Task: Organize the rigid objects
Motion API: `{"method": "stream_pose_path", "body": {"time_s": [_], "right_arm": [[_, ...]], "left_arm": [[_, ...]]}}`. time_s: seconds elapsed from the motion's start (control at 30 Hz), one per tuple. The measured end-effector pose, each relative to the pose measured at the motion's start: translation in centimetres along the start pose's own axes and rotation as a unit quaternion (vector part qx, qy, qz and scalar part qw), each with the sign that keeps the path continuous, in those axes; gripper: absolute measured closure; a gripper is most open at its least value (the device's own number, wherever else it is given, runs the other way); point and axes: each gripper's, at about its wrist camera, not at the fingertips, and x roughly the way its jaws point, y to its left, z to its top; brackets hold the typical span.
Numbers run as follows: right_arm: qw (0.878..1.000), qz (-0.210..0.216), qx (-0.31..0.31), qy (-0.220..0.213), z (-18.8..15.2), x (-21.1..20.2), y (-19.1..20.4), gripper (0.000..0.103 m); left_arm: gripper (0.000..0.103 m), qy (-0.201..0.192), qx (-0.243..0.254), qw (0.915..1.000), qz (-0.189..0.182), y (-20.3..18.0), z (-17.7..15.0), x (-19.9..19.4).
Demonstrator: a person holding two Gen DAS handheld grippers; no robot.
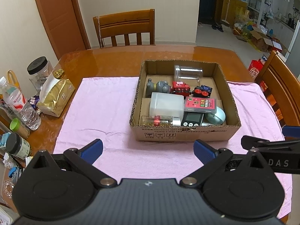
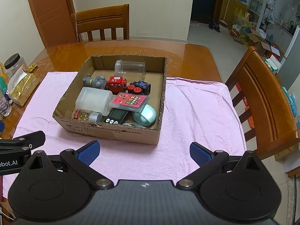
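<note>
Both claws, left and right, hang spread and empty above the pink towel on the wooden surface; the brown cardboard box (already crowded) holds toys, jars, possibly a timer.

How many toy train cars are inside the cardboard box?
2. The red train car lies mid-box beside the grey toy; the black train car lies just right of the red one. Others may hide under larger items.
</note>
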Motion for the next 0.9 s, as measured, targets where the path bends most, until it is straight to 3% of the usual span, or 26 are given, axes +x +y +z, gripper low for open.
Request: {"method": "stream_pose_path", "body": {"time_s": [0.9], "right_arm": [[1.000,-0.010,-0.005,-0.001,0.04,0.09,0.05,0.000]], "left_arm": [[0.001,0.004,-0.004,1.0000,0.001,-0.09,0.20,0.01]]}}
